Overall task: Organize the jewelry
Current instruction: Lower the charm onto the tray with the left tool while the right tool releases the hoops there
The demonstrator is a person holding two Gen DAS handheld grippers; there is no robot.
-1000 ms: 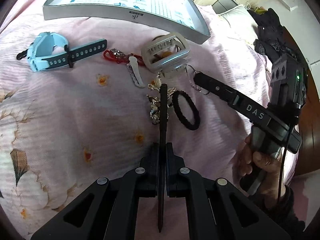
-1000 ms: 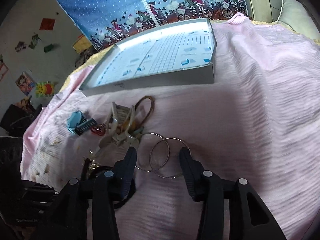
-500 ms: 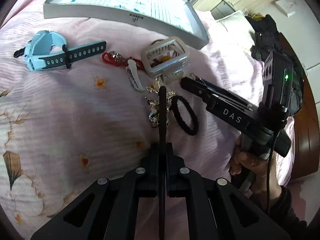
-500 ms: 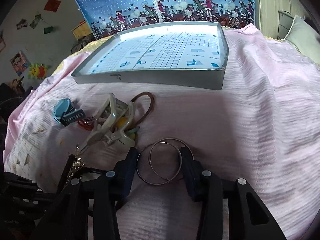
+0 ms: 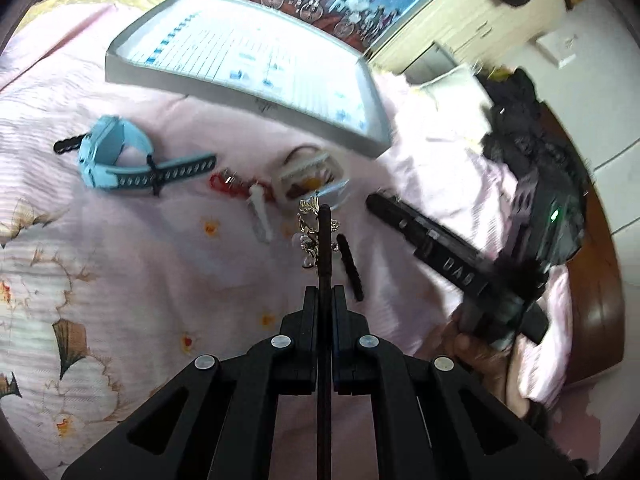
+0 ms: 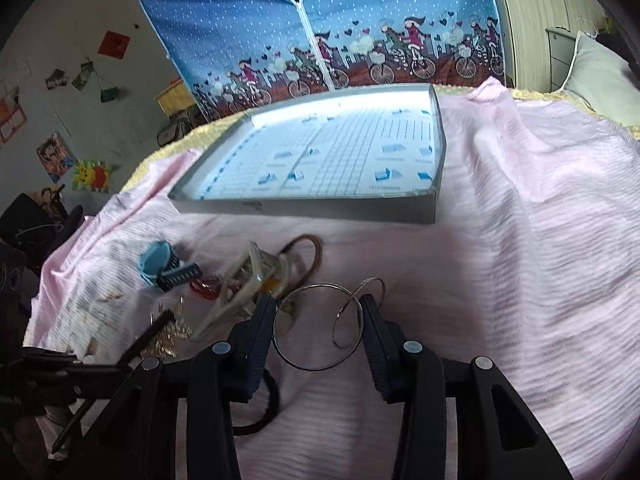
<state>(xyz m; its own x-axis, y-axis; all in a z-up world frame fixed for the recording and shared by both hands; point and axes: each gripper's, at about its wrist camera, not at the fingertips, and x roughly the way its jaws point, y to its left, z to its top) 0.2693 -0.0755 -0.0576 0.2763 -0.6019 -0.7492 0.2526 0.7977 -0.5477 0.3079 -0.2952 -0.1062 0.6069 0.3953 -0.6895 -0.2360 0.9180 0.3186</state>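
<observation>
My left gripper (image 5: 324, 294) is shut on a thin black stick (image 5: 324, 248). A silver chain (image 5: 308, 236) is tangled around the stick's tip, just above the pink bedspread. In the right wrist view my right gripper (image 6: 318, 320) is shut on two silver hoops (image 6: 316, 326), which span the gap between its fingers; the smaller hoop (image 6: 360, 312) is tipped upright. From the left wrist view, the right gripper (image 5: 376, 202) is seen side-on, right of the stick. A grey tray (image 6: 320, 212) with a printed white bottom lies beyond.
On the bedspread lie a blue watch (image 5: 116, 160), a red bracelet (image 5: 224, 184), a white clip (image 5: 260, 212), a pale hair claw (image 5: 312, 176), a black hair tie (image 5: 352, 268) and a brown hair tie (image 6: 316, 252). A hand (image 5: 472, 352) grips the right tool.
The right gripper has closed in around the two hoops and risen with them; one hoop has tipped upright. The left gripper has tilted up toward the tray, still holding the stick.
</observation>
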